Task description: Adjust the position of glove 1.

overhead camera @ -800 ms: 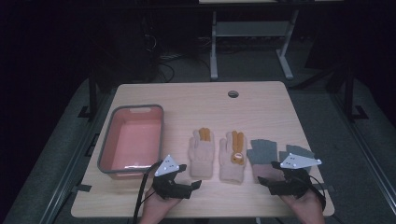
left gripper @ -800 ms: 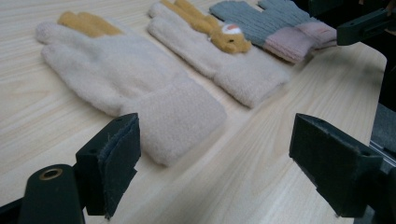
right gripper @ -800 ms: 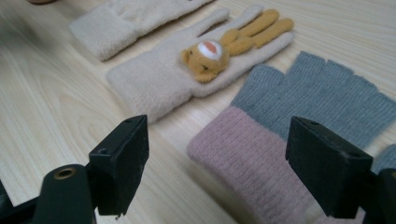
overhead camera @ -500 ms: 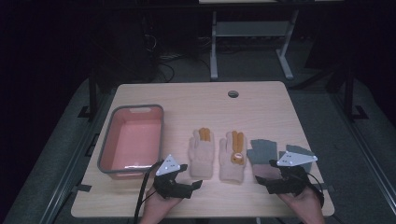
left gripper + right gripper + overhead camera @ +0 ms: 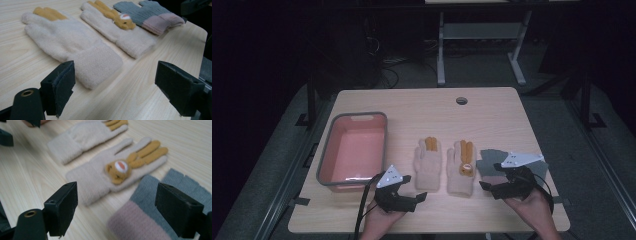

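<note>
Gloves laid out, we hover with both grippers wide.

Left gripper (image 5: pixel 419 197) gapes empty near the plain cream glove (image 5: pixel 428 165); right gripper (image 5: pixel 484 185) gapes beside the grey glove (image 5: pixel 492 159). Pinch too shallow and fleece slips free.

The table (image 5: pixel 492 120) is pale wood-grain board, smooth with a soft sheen. On it the cream glove (image 5: pixel 67 42) looks like thick, nappy fleece, matt and fuzzy, with mustard-yellow fingers. Its partner, the bear glove (image 5: pixel 110 173), is the same fleece with a plush face sewn on. The grey glove (image 5: pixel 150 15) is ribbed knit with a pinkish cuff. The tub (image 5: pixel 354 150) seems to be plastic, faintly glossy inside. The jaws are matt black, their pad faces slightly rough.
</note>
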### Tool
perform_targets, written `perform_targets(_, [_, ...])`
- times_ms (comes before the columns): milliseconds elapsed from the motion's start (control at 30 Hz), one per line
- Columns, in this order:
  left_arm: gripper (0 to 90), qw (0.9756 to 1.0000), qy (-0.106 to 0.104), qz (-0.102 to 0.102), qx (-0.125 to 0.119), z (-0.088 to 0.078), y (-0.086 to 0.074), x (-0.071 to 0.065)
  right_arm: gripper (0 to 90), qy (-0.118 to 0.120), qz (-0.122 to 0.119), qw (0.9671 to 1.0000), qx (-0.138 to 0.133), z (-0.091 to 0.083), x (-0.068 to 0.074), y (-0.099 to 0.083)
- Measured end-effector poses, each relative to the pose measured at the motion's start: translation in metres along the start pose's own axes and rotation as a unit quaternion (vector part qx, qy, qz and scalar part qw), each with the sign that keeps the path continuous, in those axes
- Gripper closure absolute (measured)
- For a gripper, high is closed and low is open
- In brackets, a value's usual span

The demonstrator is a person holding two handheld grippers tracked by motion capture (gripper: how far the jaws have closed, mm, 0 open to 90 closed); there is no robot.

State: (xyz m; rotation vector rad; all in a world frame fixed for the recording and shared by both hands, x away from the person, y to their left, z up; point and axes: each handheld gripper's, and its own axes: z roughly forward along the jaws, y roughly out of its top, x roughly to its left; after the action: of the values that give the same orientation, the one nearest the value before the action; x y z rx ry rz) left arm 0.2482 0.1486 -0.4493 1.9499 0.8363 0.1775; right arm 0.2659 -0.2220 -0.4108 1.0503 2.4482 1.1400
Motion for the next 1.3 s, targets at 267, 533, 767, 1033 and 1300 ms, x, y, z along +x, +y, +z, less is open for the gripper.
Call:
perform_targets(267, [16.6, 1.0000, 0.001, -0.003, -0.002, 0.000, 0.000, 0.000, 19.7, 0.008, -0.013, 0.9998, 0.012, 0.002, -0.002, 0.019])
perform_targets(533, [16.6, 1.0000, 0.002, 0.001, -0.001, -0.001, 0.000, 0.000, 20.4, 0.015, -0.026, 0.9993, 0.022, 0.007, -0.001, 0.034])
perform_targets(767, [16.6, 1.0000, 0.004, 0.003, -0.003, -0.002, 0.001, 0.001, 20.6, 0.015, -0.035, 0.9989, 0.028, 0.009, -0.003, 0.044])
perform_targets(1033, [16.6, 1.0000, 0.004, 0.001, -0.008, -0.002, 0.001, 0.001, 20.8, 0.019, -0.045, 0.9982, 0.035, 0.013, -0.004, 0.055])
perform_targets(1300, [16.6, 1.0000, 0.006, 0.003, -0.007, -0.003, 0.001, 0.001, 21.2, 0.024, -0.051, 0.9974, 0.045, 0.019, -0.003, 0.062])
